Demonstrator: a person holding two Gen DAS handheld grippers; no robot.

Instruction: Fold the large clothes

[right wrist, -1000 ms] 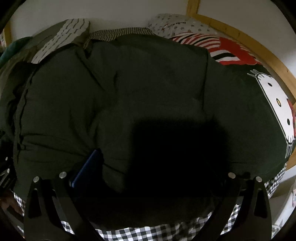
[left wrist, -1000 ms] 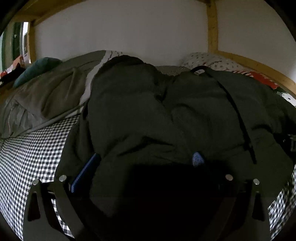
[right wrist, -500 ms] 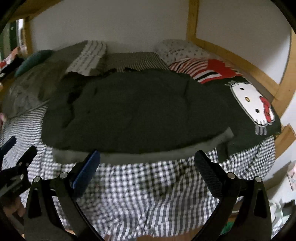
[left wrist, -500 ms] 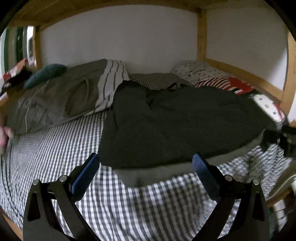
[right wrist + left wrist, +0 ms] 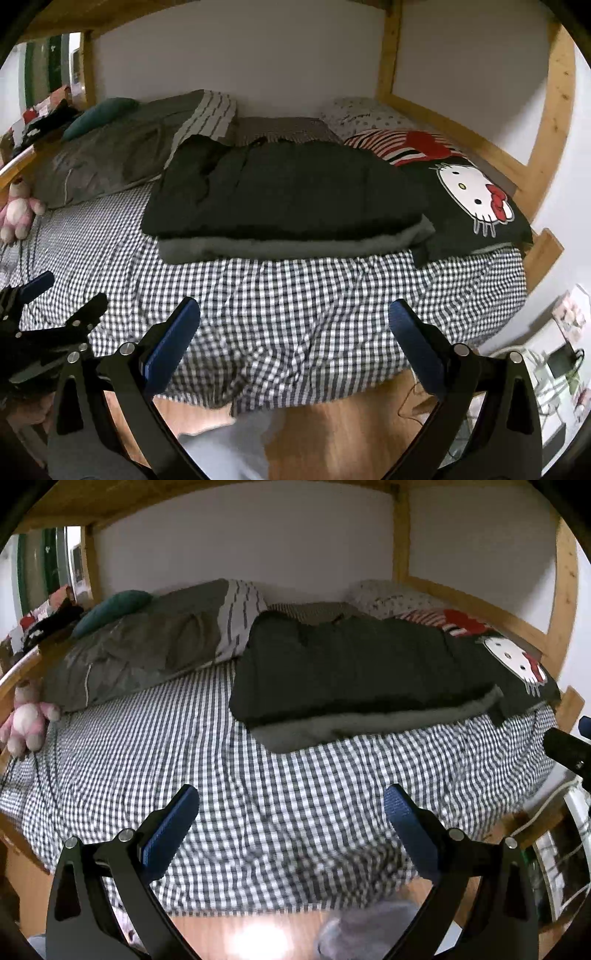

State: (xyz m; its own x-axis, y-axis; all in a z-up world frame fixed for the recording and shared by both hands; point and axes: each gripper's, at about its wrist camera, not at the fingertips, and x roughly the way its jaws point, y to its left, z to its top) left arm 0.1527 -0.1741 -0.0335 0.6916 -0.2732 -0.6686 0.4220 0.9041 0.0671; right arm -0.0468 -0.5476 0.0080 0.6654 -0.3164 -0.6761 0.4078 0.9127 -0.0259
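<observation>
A large dark green garment [image 5: 343, 668] lies folded into a thick rectangle on the checked bed, its grey lining showing along the near edge; it also shows in the right wrist view [image 5: 280, 195]. My left gripper [image 5: 291, 812] is open and empty, held back over the bed's near edge, well short of the garment. My right gripper [image 5: 293, 325] is open and empty, also back near the bed's front edge. The left gripper also shows at the left edge of the right wrist view [image 5: 55, 306].
The bed has a black-and-white checked sheet [image 5: 184, 757] inside a wooden bunk frame [image 5: 554, 110]. A Hello Kitty cushion [image 5: 476, 203] lies right of the garment, grey bedding [image 5: 147, 646] at the left back, a pink plush toy [image 5: 26, 723] at far left. Wooden floor lies below.
Both grippers let go of the garment and drew back from it toward the bed's front edge. The garment now lies folded flat on the bed.
</observation>
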